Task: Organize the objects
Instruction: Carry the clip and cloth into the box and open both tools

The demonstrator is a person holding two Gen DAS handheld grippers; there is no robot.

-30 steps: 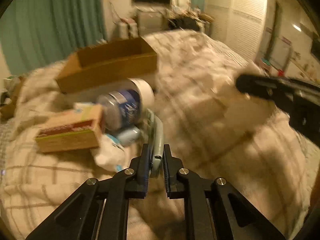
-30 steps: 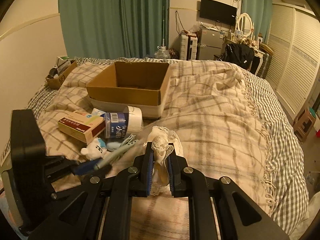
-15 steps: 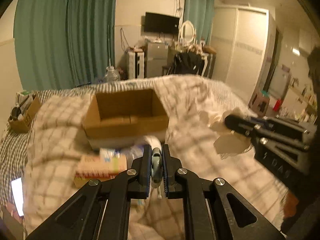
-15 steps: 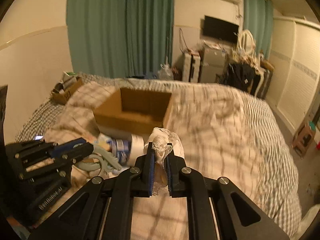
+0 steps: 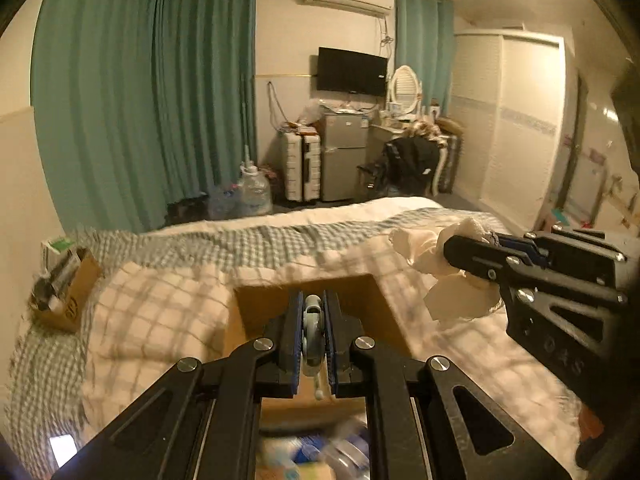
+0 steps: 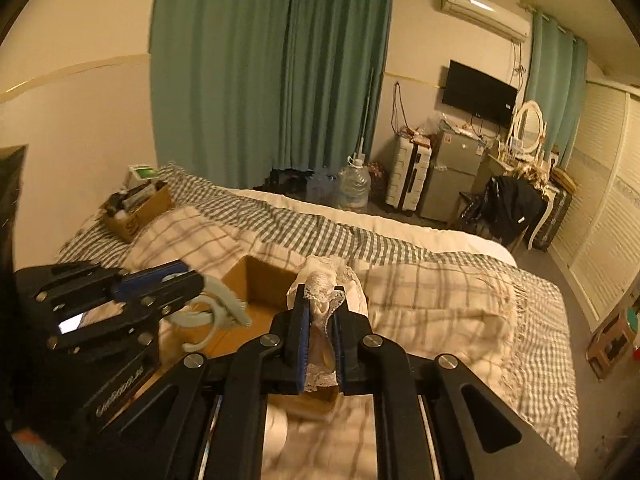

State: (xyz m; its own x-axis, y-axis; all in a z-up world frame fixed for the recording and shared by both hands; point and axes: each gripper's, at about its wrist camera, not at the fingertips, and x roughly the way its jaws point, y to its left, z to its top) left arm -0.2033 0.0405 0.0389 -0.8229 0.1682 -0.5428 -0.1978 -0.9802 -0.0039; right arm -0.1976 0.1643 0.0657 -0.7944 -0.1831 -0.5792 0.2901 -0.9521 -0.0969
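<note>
The left claw (image 5: 312, 320) is clenched on a pale grey-blue plastic hanger-like clip (image 5: 311, 332), its loops dangling free below the fingers in the right wrist view (image 6: 212, 312). The claw hangs over the open brown cardboard box (image 5: 360, 292), whose near end lies under it. Beside it, the right claw (image 6: 320, 316) is clamped tight on a bundle of cream lace-trimmed cloth (image 6: 320, 280), which bunches above the fingertips and spills below them; from the left wrist view the cloth (image 5: 424, 248) hangs in the air just right of the box's far corner. The box sits on a cream plaid blanket (image 6: 440, 292) spread across the bed, with a green gingham sheet (image 6: 320, 232) past it. Below the left claw some blurred blue-and-white packages (image 5: 320, 452) lie on the bed close to the box. Off at the bed's far left corner stands a small cardboard carton of odds and ends (image 6: 136, 208). Teal curtains (image 6: 272, 72) hang behind.
</note>
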